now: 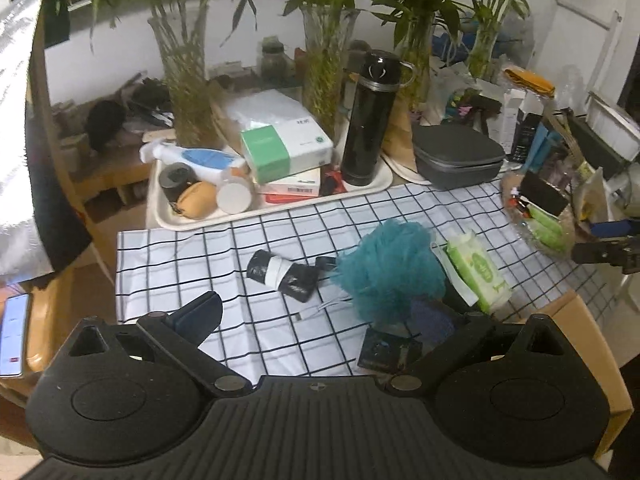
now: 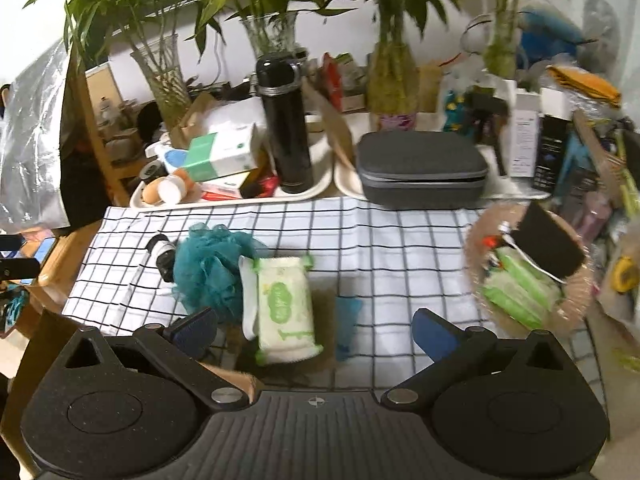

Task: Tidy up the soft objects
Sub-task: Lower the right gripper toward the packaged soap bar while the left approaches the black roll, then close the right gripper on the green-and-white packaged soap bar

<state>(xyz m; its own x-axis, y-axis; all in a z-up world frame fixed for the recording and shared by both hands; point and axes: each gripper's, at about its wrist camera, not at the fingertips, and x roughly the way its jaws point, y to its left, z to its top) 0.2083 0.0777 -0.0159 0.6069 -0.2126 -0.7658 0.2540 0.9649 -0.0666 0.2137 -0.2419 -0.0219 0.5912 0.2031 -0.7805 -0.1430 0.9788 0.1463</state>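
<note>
The green wet-wipe pack (image 2: 285,308) lies on the checked cloth (image 2: 400,248) against the teal bath pouf (image 2: 214,270), long axis running away from the empty, wide-open right gripper (image 2: 316,330), nearer than the equally spread, empty left gripper (image 1: 332,312).

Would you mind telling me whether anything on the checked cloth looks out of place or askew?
The green wipes pack lies loose on the checked cloth, its white flap peeled open, leaning against the teal bath pouf, while similar green packs already sit in the basket.
</note>
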